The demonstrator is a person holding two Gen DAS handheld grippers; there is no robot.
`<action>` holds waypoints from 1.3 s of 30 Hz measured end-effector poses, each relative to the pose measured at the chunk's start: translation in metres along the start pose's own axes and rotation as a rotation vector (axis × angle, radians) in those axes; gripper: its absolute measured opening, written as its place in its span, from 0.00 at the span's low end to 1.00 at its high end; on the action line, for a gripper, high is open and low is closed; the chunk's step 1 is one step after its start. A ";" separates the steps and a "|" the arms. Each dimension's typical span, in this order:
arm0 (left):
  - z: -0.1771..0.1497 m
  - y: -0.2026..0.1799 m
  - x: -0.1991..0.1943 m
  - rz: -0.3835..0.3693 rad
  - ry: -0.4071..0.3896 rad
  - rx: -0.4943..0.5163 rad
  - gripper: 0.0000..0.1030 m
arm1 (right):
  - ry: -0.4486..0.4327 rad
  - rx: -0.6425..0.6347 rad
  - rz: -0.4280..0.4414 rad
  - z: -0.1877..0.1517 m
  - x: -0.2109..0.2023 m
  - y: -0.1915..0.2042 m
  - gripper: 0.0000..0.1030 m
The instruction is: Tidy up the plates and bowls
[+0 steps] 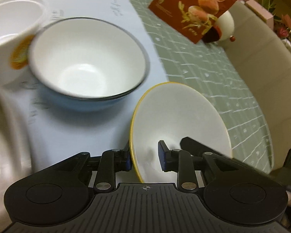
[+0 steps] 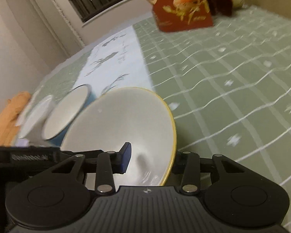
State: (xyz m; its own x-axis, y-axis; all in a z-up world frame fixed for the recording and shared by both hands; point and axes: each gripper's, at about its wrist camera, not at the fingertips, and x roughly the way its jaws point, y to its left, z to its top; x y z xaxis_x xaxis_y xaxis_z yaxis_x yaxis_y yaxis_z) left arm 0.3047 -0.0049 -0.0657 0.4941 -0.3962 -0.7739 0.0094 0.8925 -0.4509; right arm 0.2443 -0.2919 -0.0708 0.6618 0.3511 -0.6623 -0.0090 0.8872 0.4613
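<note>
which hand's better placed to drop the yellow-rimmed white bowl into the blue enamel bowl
Right, probably. The right gripper straddles the rim of the yellow-rimmed white bowl on the side away from the blue enamel bowl; the left gripper sits on the near side, its inner pad clear of the wall.

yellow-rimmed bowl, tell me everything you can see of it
The yellow-rimmed bowl is a wide, shallow, flared dish, glossy white inside with a thin yellow line round its lip; it looks ceramic and is empty. It is tilted, its opening turned toward the blue bowl beside it, above the pale runner's edge. Both tools straddle its rim, one finger inside and one outside: the left tool loosely, the right tool closed on the opposite side.
</note>
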 end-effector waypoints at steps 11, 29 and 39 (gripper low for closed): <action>-0.028 0.018 -0.044 0.048 0.016 0.107 0.29 | 0.065 -0.036 0.042 -0.028 0.008 0.038 0.42; -0.072 0.010 -0.076 0.096 -0.124 0.109 0.27 | 0.021 -0.054 0.072 -0.039 -0.014 0.033 0.41; -0.069 0.018 -0.079 0.110 -0.135 0.082 0.27 | 0.015 -0.098 0.059 -0.049 -0.018 0.045 0.41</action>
State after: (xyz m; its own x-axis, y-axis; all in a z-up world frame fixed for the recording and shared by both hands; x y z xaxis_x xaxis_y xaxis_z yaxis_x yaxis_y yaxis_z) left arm 0.2064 0.0271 -0.0434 0.6078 -0.2681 -0.7475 0.0170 0.9455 -0.3253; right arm 0.1952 -0.2436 -0.0667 0.6464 0.4072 -0.6453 -0.1208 0.8896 0.4404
